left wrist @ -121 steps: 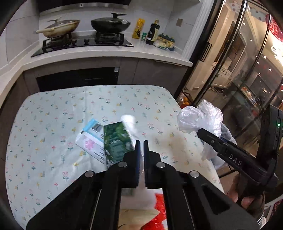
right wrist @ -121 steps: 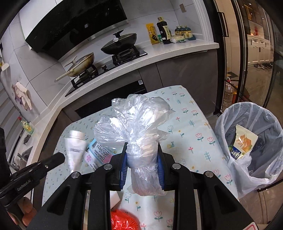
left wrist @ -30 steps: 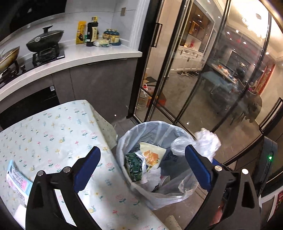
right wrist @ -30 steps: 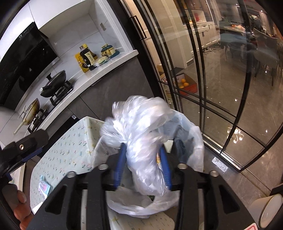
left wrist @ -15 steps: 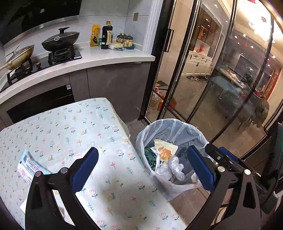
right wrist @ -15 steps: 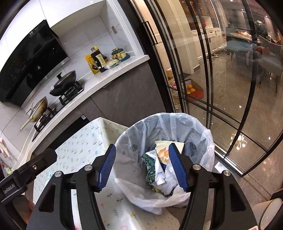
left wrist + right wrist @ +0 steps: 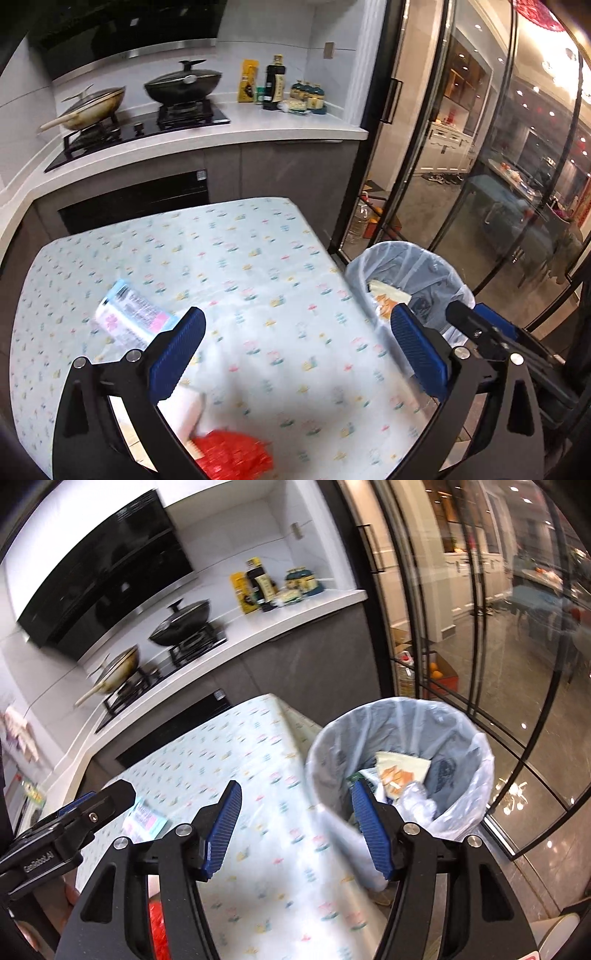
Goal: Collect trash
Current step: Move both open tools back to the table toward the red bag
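My left gripper (image 7: 299, 350) is open with nothing between its pads, over the floral-cloth table (image 7: 258, 258). A pink and blue packet (image 7: 129, 317) lies on the cloth to its left, and a red crumpled wrapper (image 7: 232, 454) sits at the near edge beside something white (image 7: 188, 410). My right gripper (image 7: 295, 827) is also open with nothing in it, over the table's right edge. Beside it stands the lined trash bin (image 7: 461, 716), holding a clear plastic bag (image 7: 413, 801) and a snack packet (image 7: 399, 771). The bin (image 7: 417, 258) also shows in the left wrist view.
A kitchen counter (image 7: 258, 125) with a stove, two pans and bottles runs behind the table. Glass doors with black frames (image 7: 476, 627) stand right behind the bin. A bottle and a box sit on the floor by the door (image 7: 365, 221).
The right gripper let go of the clear plastic bag, which now lies in the bin. Both grippers have swung from above the bin back toward the table.
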Demonstrator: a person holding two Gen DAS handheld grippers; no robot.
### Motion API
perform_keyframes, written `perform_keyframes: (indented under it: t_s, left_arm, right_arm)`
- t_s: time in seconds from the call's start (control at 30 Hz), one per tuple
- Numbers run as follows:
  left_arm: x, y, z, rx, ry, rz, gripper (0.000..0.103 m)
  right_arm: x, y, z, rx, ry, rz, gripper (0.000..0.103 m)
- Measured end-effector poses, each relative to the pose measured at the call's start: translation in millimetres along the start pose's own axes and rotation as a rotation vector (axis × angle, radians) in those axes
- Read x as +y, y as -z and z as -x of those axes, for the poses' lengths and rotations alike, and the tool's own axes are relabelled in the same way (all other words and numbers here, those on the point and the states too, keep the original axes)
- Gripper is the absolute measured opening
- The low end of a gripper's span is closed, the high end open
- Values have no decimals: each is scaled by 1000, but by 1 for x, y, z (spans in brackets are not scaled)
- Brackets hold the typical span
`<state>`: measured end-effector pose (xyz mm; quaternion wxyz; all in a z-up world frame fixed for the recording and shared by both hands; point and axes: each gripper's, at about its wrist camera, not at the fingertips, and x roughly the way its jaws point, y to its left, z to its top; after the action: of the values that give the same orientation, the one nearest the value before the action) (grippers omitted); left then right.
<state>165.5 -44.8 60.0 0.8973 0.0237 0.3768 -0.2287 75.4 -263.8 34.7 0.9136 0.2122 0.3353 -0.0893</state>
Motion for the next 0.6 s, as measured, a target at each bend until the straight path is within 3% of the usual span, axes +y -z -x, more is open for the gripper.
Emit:
perform_keyframes:
  t_s: [0.33,0.6]
  left_arm:
    - [91,50,41,39,-137,89,96]
    - [136,99,58,91,-189,129,96]
  right_arm:
    - [62,44,-1,87,-73,98,60]
    - [108,94,-7,206,-145,153,60]
